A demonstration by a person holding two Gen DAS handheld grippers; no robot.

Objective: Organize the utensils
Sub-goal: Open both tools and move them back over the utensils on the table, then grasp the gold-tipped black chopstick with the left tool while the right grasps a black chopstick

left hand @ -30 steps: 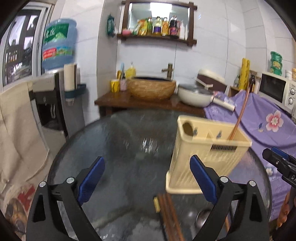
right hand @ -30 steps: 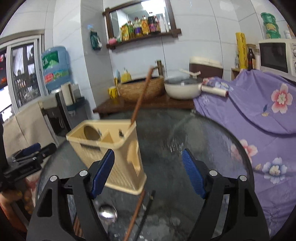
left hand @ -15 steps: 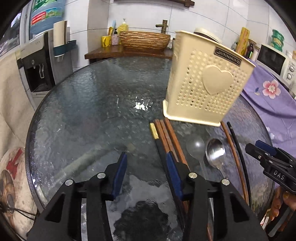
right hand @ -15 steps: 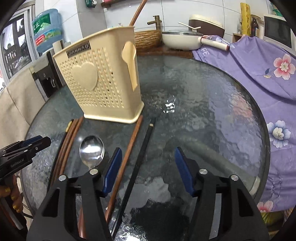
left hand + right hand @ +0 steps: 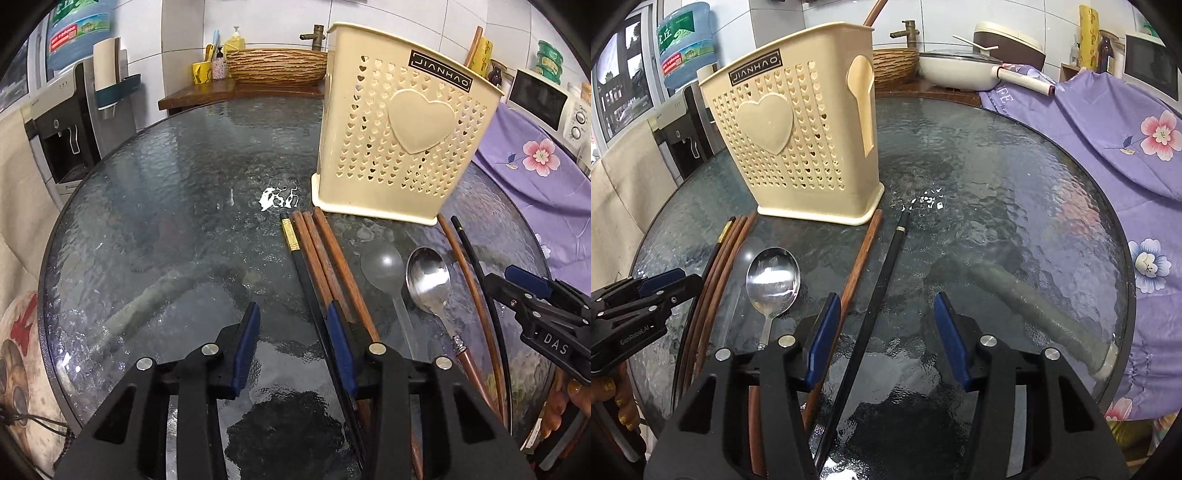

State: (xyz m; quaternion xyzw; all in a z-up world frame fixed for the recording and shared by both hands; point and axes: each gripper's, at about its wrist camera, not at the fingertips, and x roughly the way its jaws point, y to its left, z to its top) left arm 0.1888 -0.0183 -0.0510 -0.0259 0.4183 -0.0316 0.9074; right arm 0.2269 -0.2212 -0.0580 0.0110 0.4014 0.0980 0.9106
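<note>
A cream perforated utensil holder (image 5: pixel 402 125) (image 5: pixel 798 140) stands upright on the round glass table (image 5: pixel 166 221), with one brown chopstick (image 5: pixel 473 46) in it. In front of it lie several brown chopsticks (image 5: pixel 325 258), a black chopstick with a gold band (image 5: pixel 295 251), a clear plastic spoon (image 5: pixel 382 262), a metal spoon (image 5: pixel 428 280) (image 5: pixel 773 280), and a brown (image 5: pixel 862 254) and black chopstick (image 5: pixel 882 273). My left gripper (image 5: pixel 291 347) is open, low over the table, its right finger over the chopsticks. My right gripper (image 5: pixel 886 336) is open, with the black chopstick lying between its fingers.
A purple flowered cloth (image 5: pixel 1108 122) covers furniture to the right of the table. A wooden counter behind holds a woven basin (image 5: pixel 275 66) and a white pan (image 5: pixel 953 70). A water dispenser (image 5: pixel 70 122) stands at the left.
Both grippers have dropped from above the holder down toward the table and closer to the utensils. The left gripper's jaws have narrowed. The utensils have not moved.
</note>
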